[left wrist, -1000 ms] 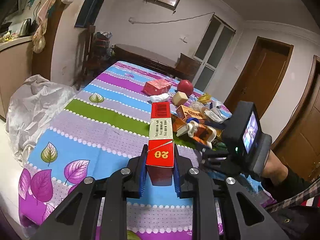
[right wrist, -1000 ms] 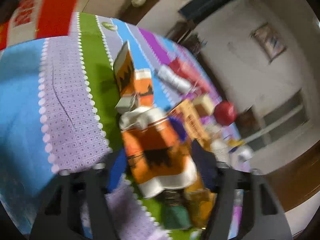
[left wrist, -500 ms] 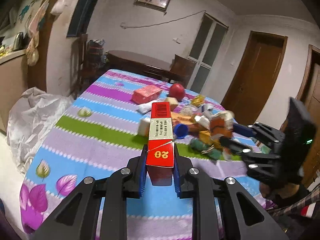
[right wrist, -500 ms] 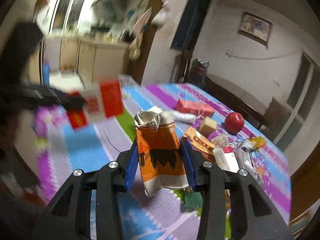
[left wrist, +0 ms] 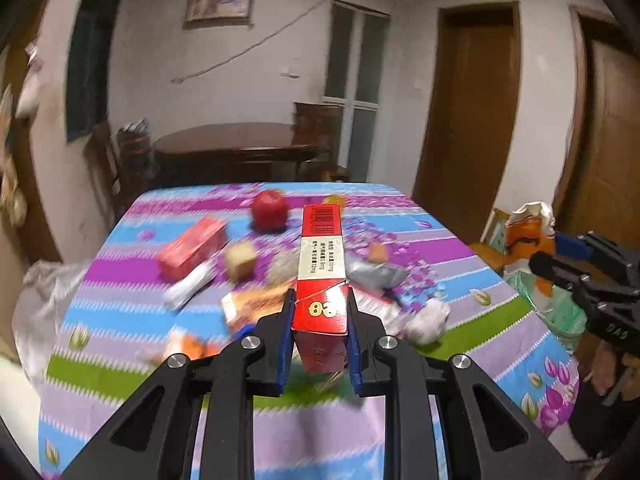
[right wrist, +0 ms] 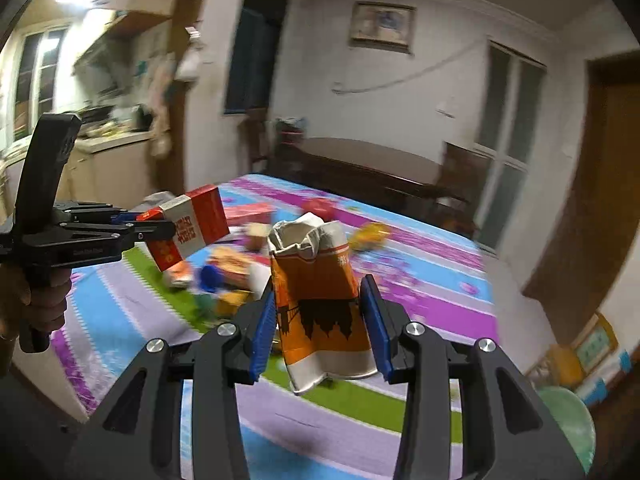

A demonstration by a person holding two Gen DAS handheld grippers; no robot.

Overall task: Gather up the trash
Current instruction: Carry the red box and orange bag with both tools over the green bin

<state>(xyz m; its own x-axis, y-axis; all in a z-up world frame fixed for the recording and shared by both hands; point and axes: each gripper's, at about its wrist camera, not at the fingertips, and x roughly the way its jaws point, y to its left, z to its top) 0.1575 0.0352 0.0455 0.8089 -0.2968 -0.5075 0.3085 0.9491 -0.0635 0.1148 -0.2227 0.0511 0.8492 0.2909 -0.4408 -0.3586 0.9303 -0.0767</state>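
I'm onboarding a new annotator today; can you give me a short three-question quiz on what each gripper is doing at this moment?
1. True or false: the left gripper is shut on a red carton.
2. What does the right gripper hold? A) red apple B) crumpled orange paper cup C) blue cap
3. Fill in: beside the table, below the right gripper in the left wrist view, stands a bin lined with a ____ bag.

Key: 1 true; 2 B, the crumpled orange paper cup; 3 green.

Both fisheye views look forward from just behind their hand-held grippers, above the striped, leaf-patterned tabletop [left wrist: 132, 320] [right wrist: 420, 304]. They share it; each catches the other gripper alongside.
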